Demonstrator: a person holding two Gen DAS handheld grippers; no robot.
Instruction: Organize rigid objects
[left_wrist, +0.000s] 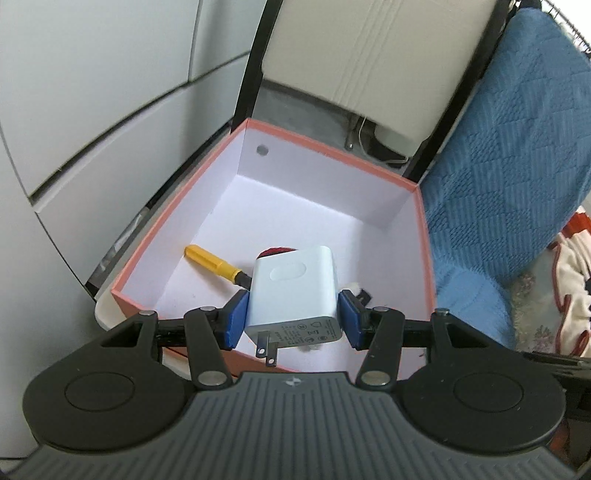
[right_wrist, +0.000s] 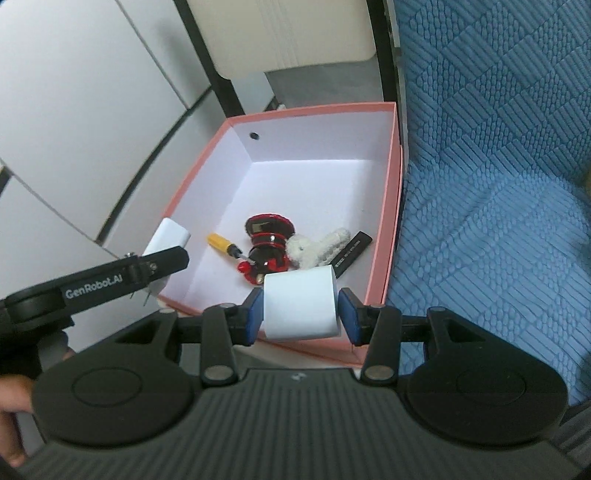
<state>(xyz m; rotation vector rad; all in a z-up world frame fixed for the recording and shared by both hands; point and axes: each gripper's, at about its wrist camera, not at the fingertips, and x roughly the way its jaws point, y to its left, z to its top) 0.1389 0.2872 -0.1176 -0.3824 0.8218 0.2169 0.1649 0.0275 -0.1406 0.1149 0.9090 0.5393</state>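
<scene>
A pink box (left_wrist: 424, 236) with a white inside stands open; it also shows in the right wrist view (right_wrist: 393, 192). My left gripper (left_wrist: 293, 315) is shut on a white wall charger (left_wrist: 295, 291), prongs toward the camera, held above the box's near edge. The charger and the left gripper also show in the right wrist view (right_wrist: 168, 236). My right gripper (right_wrist: 301, 314) is shut on a white rounded block (right_wrist: 301, 302) above the box's near edge. In the box lie a yellow-handled screwdriver (right_wrist: 221, 245), a red and black toy (right_wrist: 267, 245), a white plush (right_wrist: 317, 247) and a black stick (right_wrist: 351, 253).
A blue quilted cover (right_wrist: 498, 184) lies right of the box. Grey cabinet fronts (left_wrist: 92, 129) stand to the left. A cream chair back with black frame (left_wrist: 369, 55) is behind the box. Patterned cloth (left_wrist: 569, 288) lies at far right.
</scene>
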